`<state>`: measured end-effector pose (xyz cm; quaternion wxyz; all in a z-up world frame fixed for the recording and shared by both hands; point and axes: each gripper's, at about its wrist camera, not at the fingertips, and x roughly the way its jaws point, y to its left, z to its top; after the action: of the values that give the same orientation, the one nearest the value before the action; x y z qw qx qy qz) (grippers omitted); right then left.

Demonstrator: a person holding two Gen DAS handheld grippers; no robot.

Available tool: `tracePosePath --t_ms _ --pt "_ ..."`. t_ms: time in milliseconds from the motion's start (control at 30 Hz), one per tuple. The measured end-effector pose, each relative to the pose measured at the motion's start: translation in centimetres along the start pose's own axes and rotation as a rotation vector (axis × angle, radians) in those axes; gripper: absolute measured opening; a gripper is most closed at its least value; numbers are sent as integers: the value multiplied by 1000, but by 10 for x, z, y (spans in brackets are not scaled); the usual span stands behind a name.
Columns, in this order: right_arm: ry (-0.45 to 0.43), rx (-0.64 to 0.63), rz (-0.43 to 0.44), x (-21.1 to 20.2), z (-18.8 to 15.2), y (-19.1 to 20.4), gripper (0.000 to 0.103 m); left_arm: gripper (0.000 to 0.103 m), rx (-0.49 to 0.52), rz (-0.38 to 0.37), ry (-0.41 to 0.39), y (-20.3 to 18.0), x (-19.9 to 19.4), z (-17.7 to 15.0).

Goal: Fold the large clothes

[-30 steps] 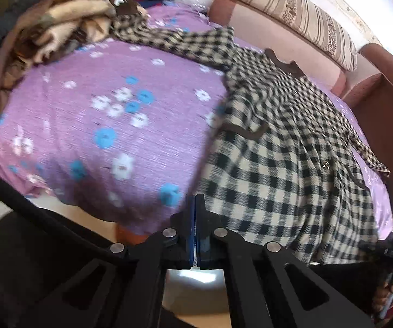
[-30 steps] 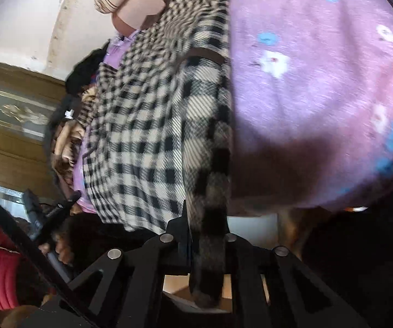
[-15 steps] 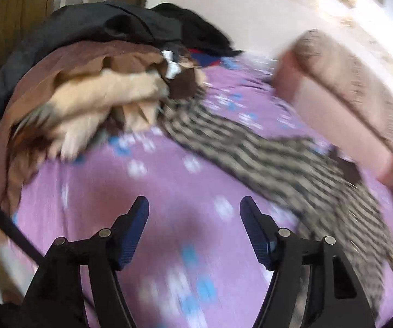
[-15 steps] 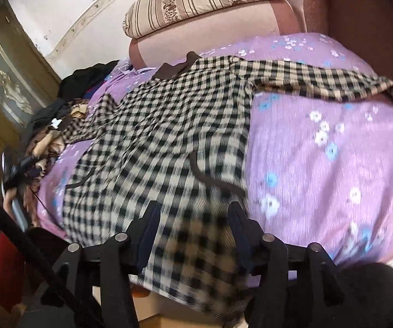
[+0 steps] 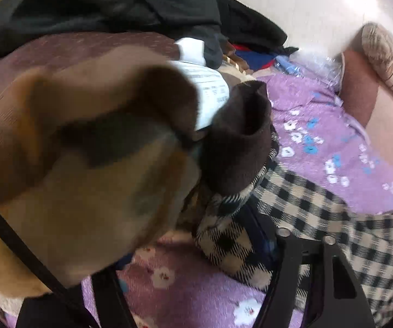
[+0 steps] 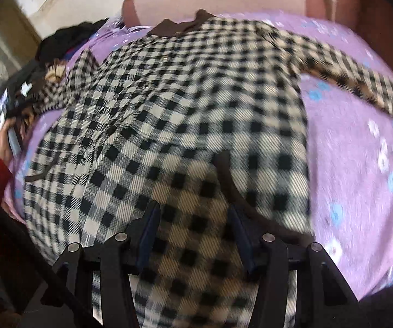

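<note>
1. The left gripper [image 5: 196, 248] had moved to the checked shirt's [image 6: 196, 114] sleeve cuff [image 5: 237, 147]; its spread stayed unclear, a blanket [image 5: 87, 164] hiding one finger
2. The right gripper [image 6: 195, 235] stayed apart over the shirt, spread on the purple bedsheet [image 6: 360, 164]

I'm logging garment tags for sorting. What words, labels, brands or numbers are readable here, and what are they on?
No text can be read in either view.
White care label on the brown and tan garment: lines of small print, too blurred to read.
Second white tag behind it: no print shows.
Checked coat: no label or lettering shows.
Purple floral sheet: flower pattern only.
</note>
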<state>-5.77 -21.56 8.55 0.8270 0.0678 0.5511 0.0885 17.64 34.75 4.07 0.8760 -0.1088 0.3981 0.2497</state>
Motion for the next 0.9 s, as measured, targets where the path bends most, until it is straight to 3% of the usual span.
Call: tracePosePath --t_ms 33,67,100,133,200,367,500,667,800,900 --pt "-1 -19 -10 2 3 4 56 22 16 47 6 -2 0 3" --pt "-2 -41 -20 5 6 10 56 19 -7 44 16 2 -2 7" --pt "-4 -52 -27 6 7 13 56 11 -59 -7 18 9 -6 12" --pt "-8 -63 -33 8 9 16 56 9 -139 -70 29 21 -11 17" --pt "-16 -76 -34 10 12 19 56 8 -238 -112 31 37 -20 25" --pt "-27 -85 -8 8 16 17 56 8 -184 11 -21 26 -47 40" --pt "-64 -45 43 4 16 7 56 7 -192 4 -33 15 -73 40" --pt "-96 37 156 6 12 -9 56 7 -150 14 -41 -31 -106 28" --pt "-134 40 178 -3 5 -13 56 7 -209 39 -58 -33 -121 11" --pt "-158 53 181 -11 -1 -20 56 6 -242 56 -35 -20 -109 9"
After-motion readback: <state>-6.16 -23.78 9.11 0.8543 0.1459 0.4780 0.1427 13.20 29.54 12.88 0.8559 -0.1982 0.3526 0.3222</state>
